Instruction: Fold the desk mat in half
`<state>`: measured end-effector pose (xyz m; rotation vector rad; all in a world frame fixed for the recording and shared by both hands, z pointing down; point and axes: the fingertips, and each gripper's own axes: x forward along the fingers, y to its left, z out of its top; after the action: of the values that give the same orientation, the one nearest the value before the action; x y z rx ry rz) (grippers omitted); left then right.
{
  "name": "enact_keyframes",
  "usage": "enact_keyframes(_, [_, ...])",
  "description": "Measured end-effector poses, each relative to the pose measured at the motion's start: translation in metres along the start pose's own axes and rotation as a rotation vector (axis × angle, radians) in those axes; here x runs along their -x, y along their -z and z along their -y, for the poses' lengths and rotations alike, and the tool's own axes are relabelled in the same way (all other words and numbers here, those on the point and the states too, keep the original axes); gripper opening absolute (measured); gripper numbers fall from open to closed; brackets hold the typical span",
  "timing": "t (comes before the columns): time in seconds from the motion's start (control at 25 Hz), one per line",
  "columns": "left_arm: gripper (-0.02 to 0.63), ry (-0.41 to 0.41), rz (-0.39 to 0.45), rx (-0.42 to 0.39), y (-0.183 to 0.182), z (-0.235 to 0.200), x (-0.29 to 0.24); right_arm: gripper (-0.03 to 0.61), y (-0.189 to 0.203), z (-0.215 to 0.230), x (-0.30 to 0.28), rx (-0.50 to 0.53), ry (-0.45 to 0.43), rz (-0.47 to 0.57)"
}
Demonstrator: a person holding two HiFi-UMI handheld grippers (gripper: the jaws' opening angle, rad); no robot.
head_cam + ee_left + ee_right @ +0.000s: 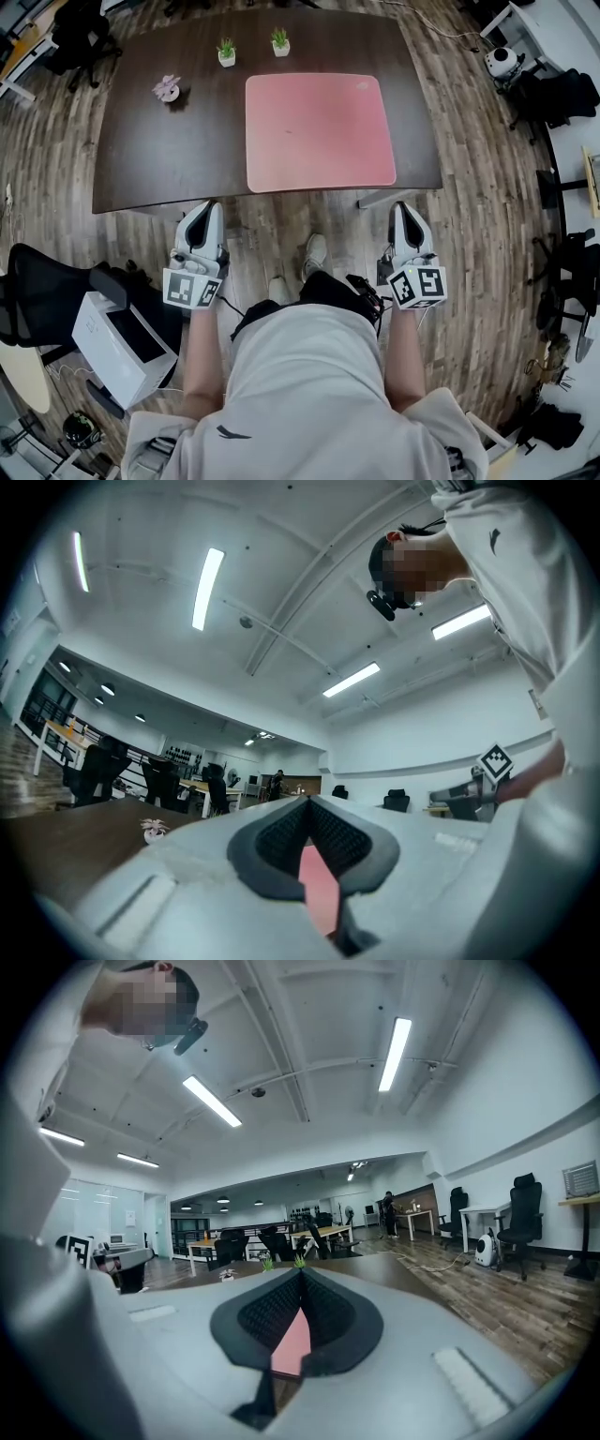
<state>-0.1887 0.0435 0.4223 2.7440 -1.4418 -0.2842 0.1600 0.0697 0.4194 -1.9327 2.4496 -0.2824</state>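
Observation:
The pink desk mat [319,131] lies flat and unfolded on the dark brown table [159,155], right of centre and close to the front edge. My left gripper [210,208] hangs below the table's front edge, left of the mat, with its jaws shut and nothing in them. My right gripper [403,208] hangs level with it, just below the mat's near right corner, also shut and empty. Neither touches the mat. In the left gripper view a sliver of the mat [320,885] shows behind the closed tips. The right gripper view shows the same sliver of mat [292,1342].
Two small potted plants [226,52] [280,42] stand at the table's far edge, and a pink flower ornament [167,88] sits to their left. A black office chair [37,291] and a white box [117,342] stand on the wooden floor to my left.

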Motion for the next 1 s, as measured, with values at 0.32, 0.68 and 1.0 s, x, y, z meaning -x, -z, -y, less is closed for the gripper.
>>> enact_keyframes(0.32, [0.005,-0.036,0.014,-0.019,0.001,-0.002,-0.041,0.002,-0.022,0.037,-0.037,-0.006,-0.025,0.028])
enact_keyframes(0.68, [0.005,-0.071,0.006,-0.035,0.002,-0.004,-0.071,0.002,-0.028,0.058,-0.069,-0.016,-0.064,0.023])
enact_keyframes(1.0, [0.005,-0.124,-0.005,-0.060,0.004,-0.004,-0.098,0.002,-0.037,0.091,-0.093,-0.026,-0.086,0.031])
